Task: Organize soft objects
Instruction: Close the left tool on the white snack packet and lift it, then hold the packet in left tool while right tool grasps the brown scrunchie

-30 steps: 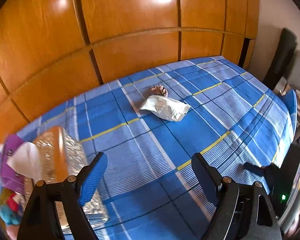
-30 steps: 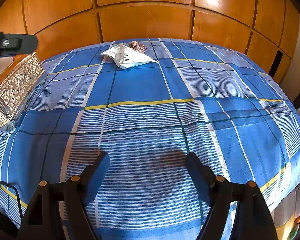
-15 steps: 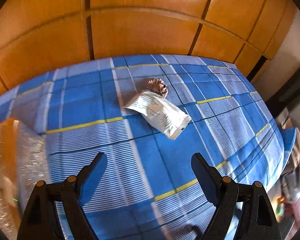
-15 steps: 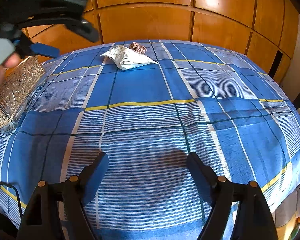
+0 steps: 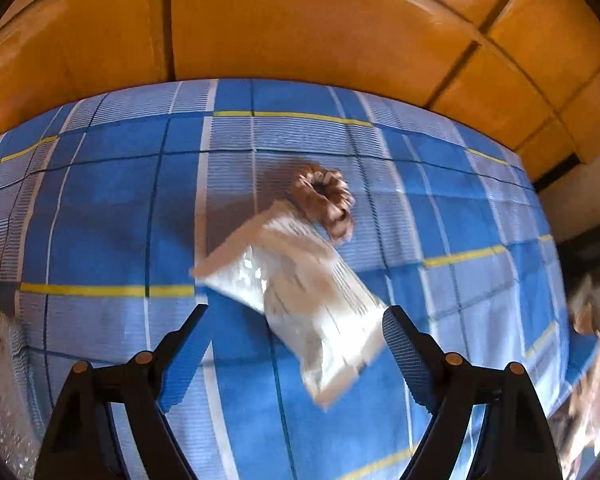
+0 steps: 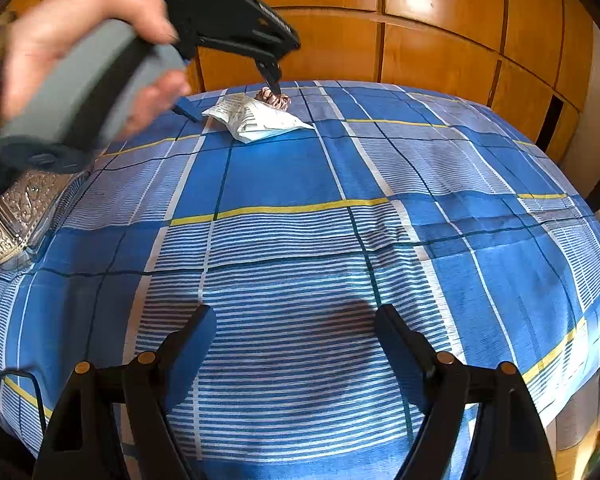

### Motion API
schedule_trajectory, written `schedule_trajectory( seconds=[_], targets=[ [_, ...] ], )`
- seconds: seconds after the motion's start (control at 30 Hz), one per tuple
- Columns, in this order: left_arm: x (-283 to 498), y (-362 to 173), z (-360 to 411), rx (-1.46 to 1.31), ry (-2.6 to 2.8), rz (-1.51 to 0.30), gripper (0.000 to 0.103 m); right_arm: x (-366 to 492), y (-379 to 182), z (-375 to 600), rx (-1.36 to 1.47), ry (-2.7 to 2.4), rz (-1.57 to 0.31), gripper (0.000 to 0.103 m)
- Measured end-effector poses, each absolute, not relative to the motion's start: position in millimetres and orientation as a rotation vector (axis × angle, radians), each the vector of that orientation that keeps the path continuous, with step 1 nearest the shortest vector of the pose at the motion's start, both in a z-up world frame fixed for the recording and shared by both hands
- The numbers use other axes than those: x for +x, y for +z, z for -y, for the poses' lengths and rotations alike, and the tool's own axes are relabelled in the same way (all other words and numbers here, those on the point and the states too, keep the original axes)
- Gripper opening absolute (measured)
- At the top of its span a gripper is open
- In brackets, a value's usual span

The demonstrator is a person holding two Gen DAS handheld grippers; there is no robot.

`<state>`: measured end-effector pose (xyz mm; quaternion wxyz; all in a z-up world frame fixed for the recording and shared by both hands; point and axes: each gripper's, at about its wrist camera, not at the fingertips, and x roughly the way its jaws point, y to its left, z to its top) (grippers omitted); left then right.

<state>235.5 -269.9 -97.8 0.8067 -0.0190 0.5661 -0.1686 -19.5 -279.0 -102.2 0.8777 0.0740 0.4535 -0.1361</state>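
A white soft packet (image 5: pixel 300 300) lies on the blue checked cloth (image 5: pixel 100 220), with a brown scrunchie (image 5: pixel 324 200) touching its far end. My left gripper (image 5: pixel 296 344) is open and hovers just above the packet's near end, which sits between the jaws. In the right wrist view the packet (image 6: pixel 256 118) and scrunchie (image 6: pixel 276 98) lie at the far side, with the left gripper (image 6: pixel 232 100) over them. My right gripper (image 6: pixel 296 340) is open and empty, low over the near part of the cloth.
An ornate silver and gold tissue box (image 6: pixel 16 212) stands at the cloth's left edge. Wooden wardrobe panels (image 6: pixel 420 20) rise behind the far edge. The cloth drops off at the right edge (image 6: pixel 592 280).
My left gripper has swung right and forward, from beside the tissue box to right over the packet. The right gripper has stayed put.
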Motion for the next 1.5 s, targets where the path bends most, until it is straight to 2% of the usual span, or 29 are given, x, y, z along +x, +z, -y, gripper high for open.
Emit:
schedule_trajectory(
  seconds=[0.27, 0.33, 0.37, 0.4, 0.5, 0.83, 1.07, 1.1, 1.2, 1.33, 1.5],
  targets=[
    [256.2, -120.4, 295.7, 0.024, -0.306, -1.223, 0.084, -20.2, -103.3, 278.2, 0.156, -0.281, -0.934, 0.086],
    [252.4, -126.3, 294.3, 0.066, -0.32, -1.207, 0.08, -20.2, -103.4, 278.3, 0.157, -0.278, -0.935, 0.086],
    [248.3, -124.8, 294.3, 0.095, -0.325, -1.183, 0.067, -19.9, -103.2, 278.3, 0.157, -0.277, -0.936, 0.086],
    [242.0, -122.9, 291.2, 0.13, -0.334, -1.159, 0.062, -19.9, -102.9, 278.3, 0.157, -0.275, -0.937, 0.086],
    [229.0, -121.5, 271.6, 0.086, -0.368, -1.165, 0.056, -19.3, -102.5, 278.5, 0.157, -0.272, -0.939, 0.087],
    [135.9, -122.4, 205.0, 0.164, -0.446, -1.081, 0.057, -18.4, -102.9, 277.1, 0.131, -0.255, -0.961, 0.087],
    [103.6, -130.1, 182.2, 0.227, -0.527, -0.947, 0.058, -15.8, -100.5, 277.7, 0.113, -0.235, -1.007, 0.087],
    [103.3, -130.0, 180.7, 0.234, -0.538, -0.94, 0.058, -15.0, -98.8, 278.2, 0.11, -0.227, -1.026, 0.085],
    [102.6, -129.8, 176.4, 0.23, -0.552, -0.936, 0.058, -14.9, -90.4, 288.7, 0.128, -0.216, -1.053, 0.065],
    [99.1, -132.5, 174.8, 0.226, -0.561, -0.904, 0.059, -19.2, -65.1, 309.3, 0.081, -0.269, -0.998, 0.065],
    [100.2, -132.5, 171.8, 0.191, -0.561, -0.918, 0.058, 7.9, -43.7, 322.0, -0.127, -0.298, -0.951, 0.063]
  ],
)
